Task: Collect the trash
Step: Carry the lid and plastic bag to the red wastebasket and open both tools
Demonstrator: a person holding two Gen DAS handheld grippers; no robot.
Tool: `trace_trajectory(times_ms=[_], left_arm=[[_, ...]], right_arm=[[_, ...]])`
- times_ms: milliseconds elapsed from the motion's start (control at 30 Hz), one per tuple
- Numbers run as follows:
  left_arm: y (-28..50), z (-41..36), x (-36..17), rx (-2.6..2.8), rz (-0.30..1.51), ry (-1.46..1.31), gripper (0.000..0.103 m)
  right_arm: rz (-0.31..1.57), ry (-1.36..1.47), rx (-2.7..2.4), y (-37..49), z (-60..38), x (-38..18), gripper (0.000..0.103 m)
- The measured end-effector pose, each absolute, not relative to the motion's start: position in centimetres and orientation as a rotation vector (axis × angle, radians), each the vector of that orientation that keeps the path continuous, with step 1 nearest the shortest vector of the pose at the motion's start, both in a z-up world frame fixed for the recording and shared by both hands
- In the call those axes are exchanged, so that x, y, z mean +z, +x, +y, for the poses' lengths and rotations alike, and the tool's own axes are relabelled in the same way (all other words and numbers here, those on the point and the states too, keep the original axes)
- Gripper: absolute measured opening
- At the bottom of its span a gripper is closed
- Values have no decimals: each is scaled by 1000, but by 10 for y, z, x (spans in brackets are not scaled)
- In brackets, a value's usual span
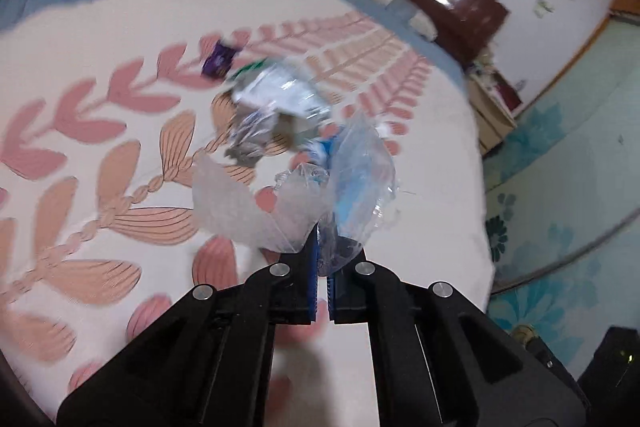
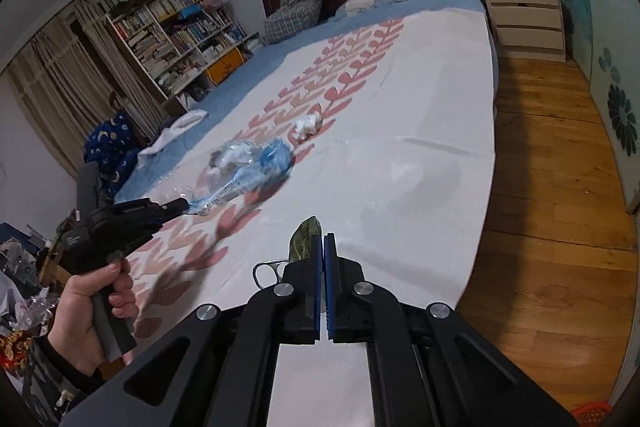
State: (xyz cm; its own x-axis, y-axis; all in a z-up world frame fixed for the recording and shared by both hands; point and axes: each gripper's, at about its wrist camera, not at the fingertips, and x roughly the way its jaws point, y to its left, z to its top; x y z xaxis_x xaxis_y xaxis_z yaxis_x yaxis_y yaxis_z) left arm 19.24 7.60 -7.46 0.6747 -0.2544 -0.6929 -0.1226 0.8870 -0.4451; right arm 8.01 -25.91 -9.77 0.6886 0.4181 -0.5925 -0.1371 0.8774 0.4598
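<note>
Nearest the right wrist camera, the right gripper (image 2: 322,235) has its blue-padded jaws closed together, pinching a dark green, mottled scrap (image 2: 305,239) that sticks up at the left of the tips; a metal ring-pull piece (image 2: 267,273) shows just beside the left finger, and whether it is attached to the scrap cannot be told. In the same view the person's left hand (image 2: 86,311) grips the handle of the left gripper (image 2: 185,205), whose tips are clamped on the edge of a clear plastic bag (image 2: 248,167). The bag stretches away from the tips over the bedspread (image 2: 420,167), a white cover with a pink leaf pattern, and contains blurred white, grey and blue items. A crumpled white wad (image 2: 307,125) lies on the bedspread beyond the bag, apart from it. From the left wrist camera, the left gripper (image 1: 323,227) is clenched on the bag's (image 1: 320,187) film, which fans out above the tips; a small purple wrapper (image 1: 218,61) lies on the cover beyond the bag. Motion blur makes any printing on the wrapper or bag contents unreadable. A bookshelf (image 2: 180,23) stands beyond the far side of the bed; its spines are too small to read.
</note>
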Motion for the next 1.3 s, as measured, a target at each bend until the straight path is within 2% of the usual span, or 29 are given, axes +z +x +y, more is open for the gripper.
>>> trace_trajectory(times_ms=[333, 500, 633, 867, 1000, 1100, 1300], left_arm=[[79, 27, 58, -182, 582, -375, 3], [35, -28, 86, -305, 539, -286, 3], [18, -101, 93, -473, 543, -204, 3], [-15, -236, 73, -775, 619, -26, 3], [-29, -301, 43, -909, 713, 54, 3], [-38, -347, 3, -990, 825, 123, 3], [-53, -414, -110, -1029, 1063, 341, 3]], right_arm=[[625, 412, 291, -33, -306, -12, 3], [531, 392, 186, -106, -362, 40, 3], [490, 387, 67, -181, -416, 58, 3], [514, 415, -126, -287, -504, 44, 3], [556, 375, -217, -328, -522, 14, 3], [648, 391, -262, -349, -537, -26, 3], [816, 514, -320, -357, -566, -108, 3]])
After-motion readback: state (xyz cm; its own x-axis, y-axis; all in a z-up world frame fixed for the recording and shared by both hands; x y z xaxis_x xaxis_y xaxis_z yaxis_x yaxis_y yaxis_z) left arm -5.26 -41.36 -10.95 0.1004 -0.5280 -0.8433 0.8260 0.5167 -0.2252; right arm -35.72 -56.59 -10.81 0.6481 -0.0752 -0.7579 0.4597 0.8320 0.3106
